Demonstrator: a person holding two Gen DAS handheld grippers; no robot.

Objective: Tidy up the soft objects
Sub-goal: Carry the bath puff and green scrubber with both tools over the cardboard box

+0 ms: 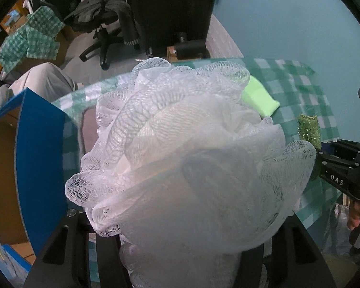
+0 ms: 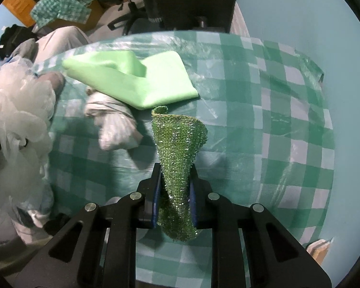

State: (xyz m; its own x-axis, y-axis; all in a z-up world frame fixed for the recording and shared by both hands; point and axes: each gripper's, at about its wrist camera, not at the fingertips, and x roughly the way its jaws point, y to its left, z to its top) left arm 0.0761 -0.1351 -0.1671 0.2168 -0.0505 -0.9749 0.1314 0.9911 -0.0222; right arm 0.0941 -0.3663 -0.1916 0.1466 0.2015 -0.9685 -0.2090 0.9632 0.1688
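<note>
My right claw [image 2: 174,199] is clamped on the scrubber [image 2: 177,158], which stands up twisted between the pads, clear of the counter [image 2: 264,124]. My left claw [image 1: 180,252] grips the loofah [image 1: 180,144], so bulky it hides the fingers. I judge both are lifted for stowing: I keep the squeeze steady and carry the loofah over the box [image 1: 40,144] at the counter's left edge. The cloth [image 2: 132,79] and white bundle [image 2: 115,124] wait near the far edge.
</note>
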